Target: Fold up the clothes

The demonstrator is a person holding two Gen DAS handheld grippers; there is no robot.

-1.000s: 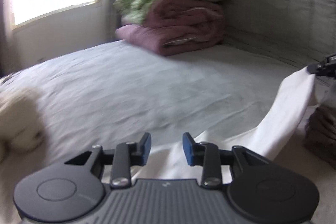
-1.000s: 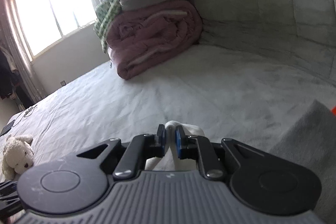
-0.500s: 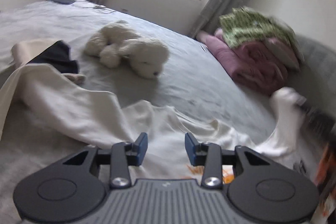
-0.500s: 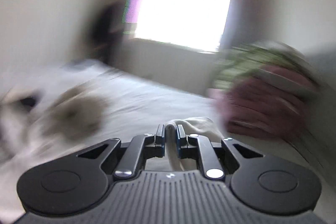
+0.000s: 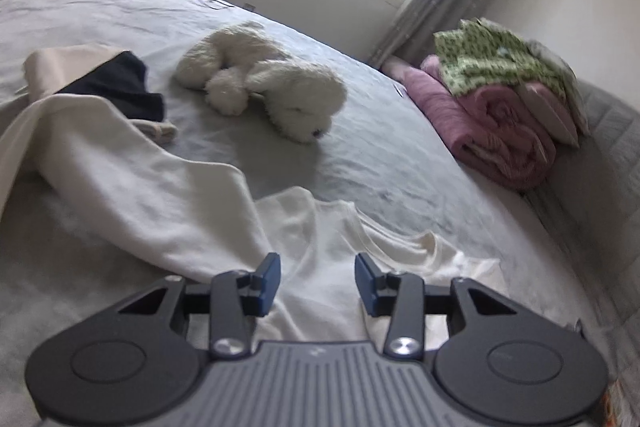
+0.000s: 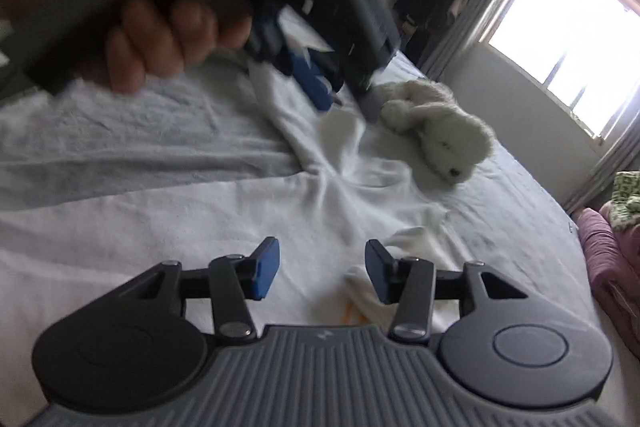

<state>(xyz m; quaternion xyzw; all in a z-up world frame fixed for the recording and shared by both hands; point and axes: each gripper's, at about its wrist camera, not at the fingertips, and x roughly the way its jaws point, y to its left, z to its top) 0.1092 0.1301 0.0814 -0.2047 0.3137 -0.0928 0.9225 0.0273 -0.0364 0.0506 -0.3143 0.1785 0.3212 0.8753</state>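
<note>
Seen from the left wrist, the left tool [image 5: 316, 277] hangs low over a white garment [image 5: 320, 259] that lies rumpled on the near part of the grey bed [image 5: 380, 155]; its jaws have just been opening and stand apart, nothing pinched between the blue pads [image 5: 267, 283]. A cream cloth [image 5: 120, 179] trails from the bed's left edge toward the garment, with a dark garment [image 5: 120, 87] tucked under its far end. A white plush toy [image 5: 272, 83] lies in the middle of the bed, and a pink quilt [image 5: 492, 123] topped with a green patterned cloth [image 5: 496, 59] and pillows sits against the headboard side at the right. From the right wrist, the right tool [image 6: 322, 273] has just been opening too, released, with a crumpled fold of the white garment [image 6: 320, 195] just beside its right pad but not gripped. A blurred hand [image 6: 132, 7] at the upper left holds the other tool above the same garment, near the plush toy [image 6: 440, 131].
</note>
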